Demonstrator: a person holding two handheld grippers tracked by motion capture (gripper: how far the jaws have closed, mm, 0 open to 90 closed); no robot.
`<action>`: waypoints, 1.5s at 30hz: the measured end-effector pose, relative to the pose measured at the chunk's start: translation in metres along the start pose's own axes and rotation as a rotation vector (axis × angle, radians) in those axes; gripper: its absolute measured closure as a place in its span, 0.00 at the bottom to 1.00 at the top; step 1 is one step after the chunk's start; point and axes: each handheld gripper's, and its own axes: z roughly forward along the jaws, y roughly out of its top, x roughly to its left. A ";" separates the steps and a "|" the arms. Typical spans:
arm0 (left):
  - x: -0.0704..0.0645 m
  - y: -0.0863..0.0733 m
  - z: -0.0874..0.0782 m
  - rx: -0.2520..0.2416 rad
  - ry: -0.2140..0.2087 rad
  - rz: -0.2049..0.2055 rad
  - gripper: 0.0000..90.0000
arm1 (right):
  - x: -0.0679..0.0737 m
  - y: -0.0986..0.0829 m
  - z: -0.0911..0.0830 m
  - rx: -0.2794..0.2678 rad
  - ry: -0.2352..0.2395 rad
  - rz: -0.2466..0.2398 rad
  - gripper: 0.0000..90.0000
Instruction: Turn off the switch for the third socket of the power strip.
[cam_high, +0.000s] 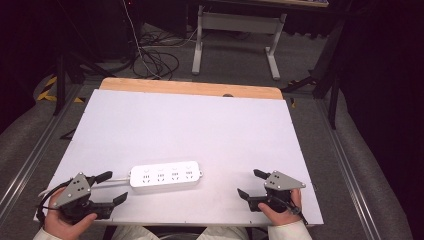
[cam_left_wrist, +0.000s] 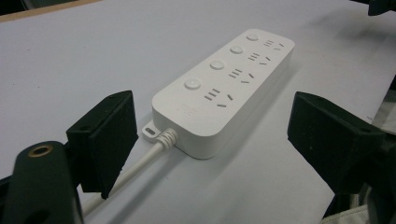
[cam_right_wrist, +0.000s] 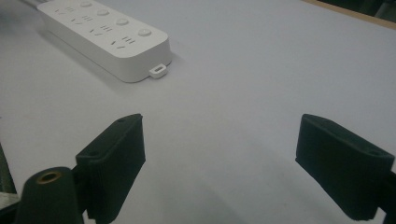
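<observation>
On the white counter (cam_high: 150, 125) lies a 4-outlet power strip (cam_high: 165, 176); my left tool (cam_high: 109, 189) and right tool (cam_high: 251, 184) are both released, so I'd approach it squarely, jaws straddling its narrow sides.

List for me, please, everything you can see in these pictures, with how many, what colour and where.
power strip: one, white, four sockets each with a round button, lying flat near the front edge of the table, between the two grippers
cord: one, white, leaving the strip's end on the left gripper's side
table: one, white top with a wooden strip along the far edge
desk frame: one, pale grey legs, on the floor beyond the table
cables: a tangle, black and white, on the floor beyond the table
left gripper: one, black jaws, grey plate, open, front left, touching nothing
right gripper: one, black jaws, grey plate, open, front right, touching nothing
sleeves: two, cream, bottom edge
</observation>
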 end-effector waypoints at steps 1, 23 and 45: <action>0.000 0.000 -0.001 -0.004 -0.005 -0.005 0.17 | 0.000 0.000 0.000 0.000 -0.002 0.001 0.17; 0.003 0.003 -0.005 0.001 0.009 0.006 0.18 | 0.001 -0.001 0.000 0.006 0.016 -0.017 0.20; -0.002 0.043 0.013 0.041 -0.071 0.022 0.32 | 0.000 -0.003 0.003 0.033 0.026 -0.027 0.23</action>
